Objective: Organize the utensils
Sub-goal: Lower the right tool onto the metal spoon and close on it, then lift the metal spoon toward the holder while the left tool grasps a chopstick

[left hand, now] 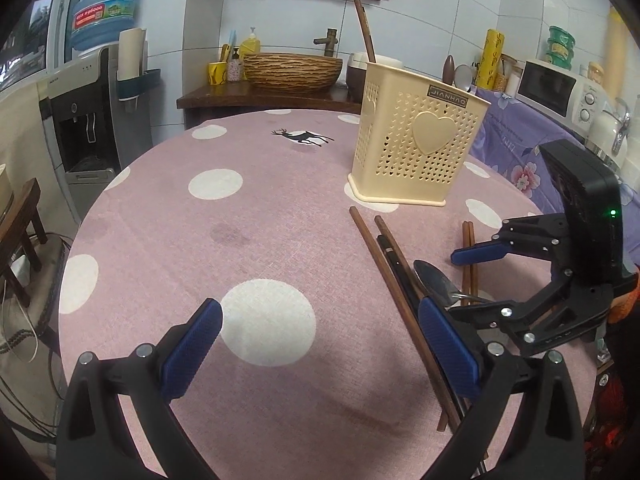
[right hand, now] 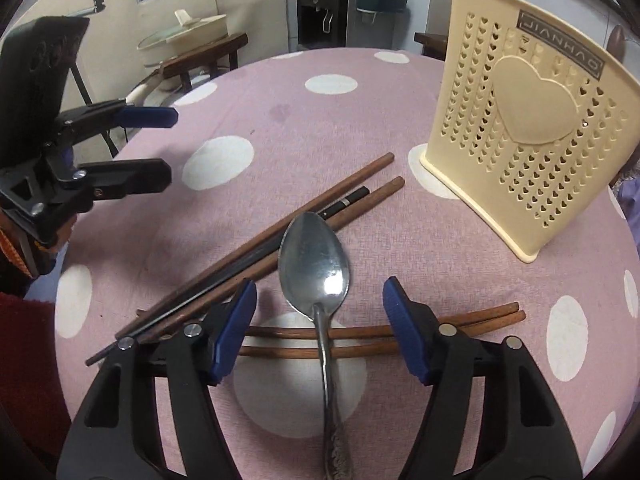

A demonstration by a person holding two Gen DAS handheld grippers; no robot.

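Step in hand, as I read it: picking the spoon (right hand: 314, 256) off the desk (right hand: 248, 128), first of the loose utensils to go into the cream holder (right hand: 532, 128).

Right tongs (right hand: 320, 332) sit low over the pile w/ the spoon handle running straight down the gap between the two blue pads (right hand: 234, 328). Pads stand apart from the handle on both sides, so nothing gripped yet; gap is middling, not wide. Spoon lies bowl up, bowl pointing away from the tongs, handle crossing over a pair of brown chopsticks (right hand: 380, 334) that lie sideways under it. Bowl edge rests against another bundle, brown chopsticks (right hand: 280, 220) plus a black one (right hand: 344, 204), angled toward the holder.

Left tongs (left hand: 320, 344) hang wide apart over bare pink cloth, holding nothing, well left of the pile. Seems to be on standby.

Holder stands upright beyond the pile, near but not touching the chopstick tips; one brown stick (left hand: 365, 32) already stands in it.

Next move prob. calls for: close the pads square on the handle, low enough to catch it but w/o pinching the chopsticks beneath. Handle is thin and slick metal, so it may twist or slide. Then lift clear, tip handle down, carry over the holder rim and drop in.
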